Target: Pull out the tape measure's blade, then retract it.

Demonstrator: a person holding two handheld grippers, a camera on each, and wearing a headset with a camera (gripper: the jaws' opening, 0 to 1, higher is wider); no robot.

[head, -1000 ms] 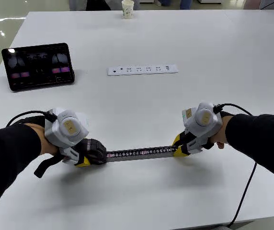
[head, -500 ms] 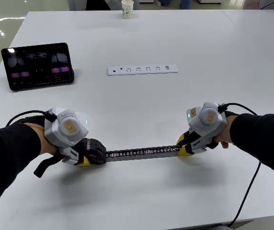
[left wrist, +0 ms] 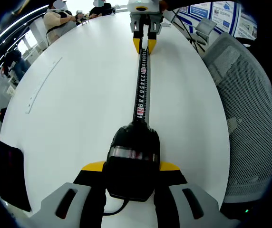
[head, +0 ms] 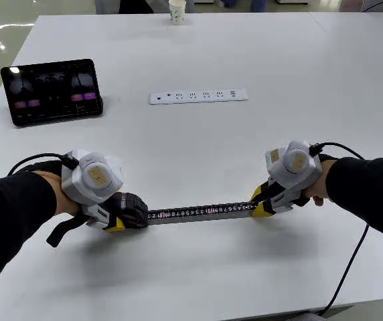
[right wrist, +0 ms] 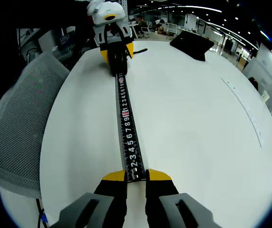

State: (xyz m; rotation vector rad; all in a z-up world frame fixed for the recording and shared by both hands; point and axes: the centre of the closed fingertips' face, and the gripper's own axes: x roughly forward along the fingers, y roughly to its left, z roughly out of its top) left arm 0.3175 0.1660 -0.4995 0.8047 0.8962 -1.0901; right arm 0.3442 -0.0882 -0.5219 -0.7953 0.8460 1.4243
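Clamping your left gripper [head: 122, 218] on the hard case [left wrist: 132, 161] and your right gripper [right wrist: 136, 176] on the blade [right wrist: 126, 118] at its tip, you hold a thin, springy strip that is likely slippery.

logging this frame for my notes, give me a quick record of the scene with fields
left hand-held gripper: shut on the tape measure case
right hand-held gripper: shut on the blade at its tip
blade: pulled out, straight between the case and the right hand-held gripper, numbers facing up
tablet: far left of the table, screen lit
power strip: mid table, beyond the blade
paper cup: far edge
task stage: blade out, not yet retracted
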